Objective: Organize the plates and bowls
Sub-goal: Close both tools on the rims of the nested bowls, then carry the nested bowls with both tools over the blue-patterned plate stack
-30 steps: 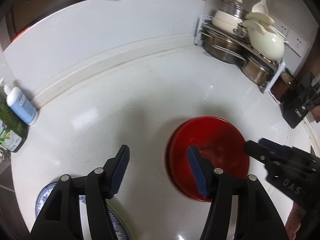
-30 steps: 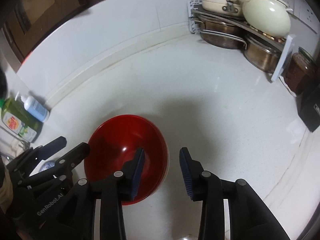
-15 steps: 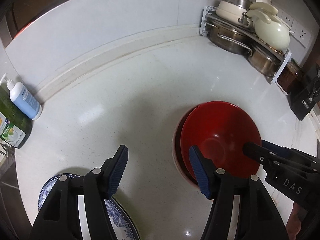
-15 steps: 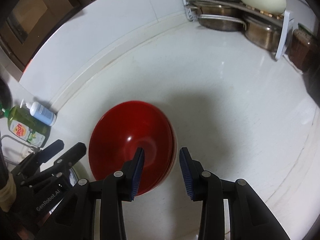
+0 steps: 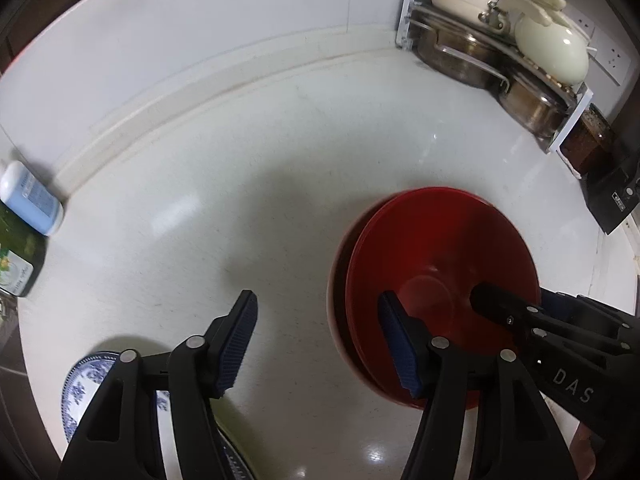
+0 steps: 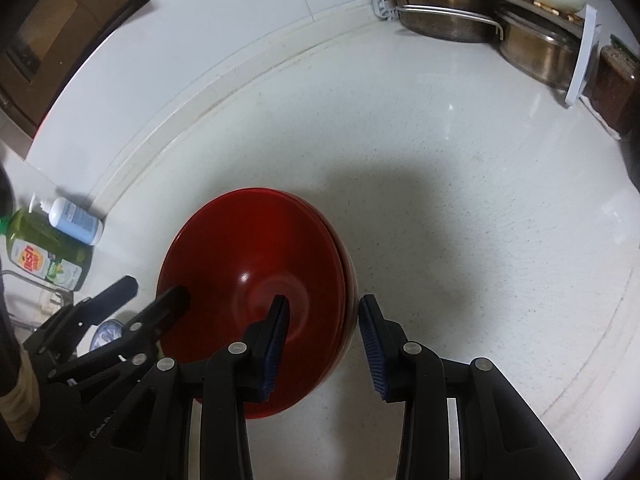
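Two red bowls [image 5: 436,264] sit nested on the white counter [image 5: 240,200], the upper one shifted slightly off the lower. My left gripper [image 5: 320,340] straddles their left rim, one pad inside the bowl and one over the counter. Its jaws are closing, with a wide gap and no pad touching. My right gripper [image 6: 324,336] straddles the right rim of the bowls [image 6: 256,256], open, its outer pad close beside the wall. A blue-and-white plate [image 5: 92,380] lies under the left gripper's body, partly hidden.
A rack of steel pots [image 5: 472,56] with a cream pot [image 5: 552,52] fills the back right corner, with a dark jar [image 5: 588,140] and a black box [image 5: 612,200] beside it. A pale blue bottle [image 5: 32,204] and green dish soap [image 6: 44,256] stand at the left wall.
Both grippers have sunk toward the red bowls, which now look larger and nearer. The left jaws have narrowed a little. The right jaws keep the same gap.
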{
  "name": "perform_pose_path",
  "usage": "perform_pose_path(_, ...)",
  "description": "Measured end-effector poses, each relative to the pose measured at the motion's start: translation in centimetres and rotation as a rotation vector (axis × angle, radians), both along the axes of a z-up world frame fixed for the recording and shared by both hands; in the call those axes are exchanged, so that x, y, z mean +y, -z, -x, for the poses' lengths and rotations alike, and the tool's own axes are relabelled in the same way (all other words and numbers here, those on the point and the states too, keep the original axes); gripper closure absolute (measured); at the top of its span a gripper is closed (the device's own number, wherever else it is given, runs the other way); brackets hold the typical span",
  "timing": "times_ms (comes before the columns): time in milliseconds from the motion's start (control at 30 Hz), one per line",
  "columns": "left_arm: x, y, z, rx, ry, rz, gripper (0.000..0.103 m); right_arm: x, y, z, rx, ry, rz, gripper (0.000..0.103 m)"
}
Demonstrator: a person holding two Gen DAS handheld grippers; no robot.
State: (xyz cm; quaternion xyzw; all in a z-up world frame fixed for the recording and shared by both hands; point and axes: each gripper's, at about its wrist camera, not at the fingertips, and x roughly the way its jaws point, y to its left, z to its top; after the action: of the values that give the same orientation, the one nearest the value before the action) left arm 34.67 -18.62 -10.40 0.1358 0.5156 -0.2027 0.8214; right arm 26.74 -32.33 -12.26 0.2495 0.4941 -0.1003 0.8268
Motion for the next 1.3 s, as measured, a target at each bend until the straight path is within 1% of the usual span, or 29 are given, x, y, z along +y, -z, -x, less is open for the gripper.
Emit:
perform_pose_path(167,-0.6,1.1,-0.4,0.040,-0.006,-0.009,0.057,-0.5,1.0,-0.5,0.037,-0.005,-0.013,0.066)
perform_pose_path(267,-0.5,1.4,-0.6,0.086,-0.007,0.022,0.066,-0.6,1.6,-0.7,0.052,-0.006,-0.017,0.068)
perform_pose_path(333,-0.6,1.7,-0.7,0.114,-0.001,0.038,0.072,-0.6,1.9,-0.8,0.065,-0.007,-0.020,0.072)
perform_pose_path(400,-0.6,2.1,-0.8,0.159,0.001,0.063,0.077,-0.5,2.2,-0.9,0.072,-0.016,-0.036,0.075)
perform_pose_path(467,-0.5,2.2,-0.8,0.169,-0.013,0.077,0.077,-0.5,2.3,-0.9,0.073,-0.026,-0.052,0.077)
perform_pose_path(633,-0.2,2.0,-0.9,0.190,-0.040,0.101,0.078,-0.2,2.2,-1.0,0.089,-0.030,-0.035,0.078)
perform_pose_path(933,1.2,0.4,-0.3,0.167,-0.088,0.114,0.078,0.8,1.3,-1.5,0.091,-0.049,-0.011,0.079)
perform_pose_path(1100,3.7,-1.2,0.3,0.145,-0.141,0.128,0.078,2.1,0.0,-1.7,0.081,-0.086,0.001,0.079)
perform_pose_path(1300,7.8,-3.0,0.8,0.103,-0.217,0.138,0.078,5.7,-1.9,-2.3,0.058,-0.177,0.018,0.079)
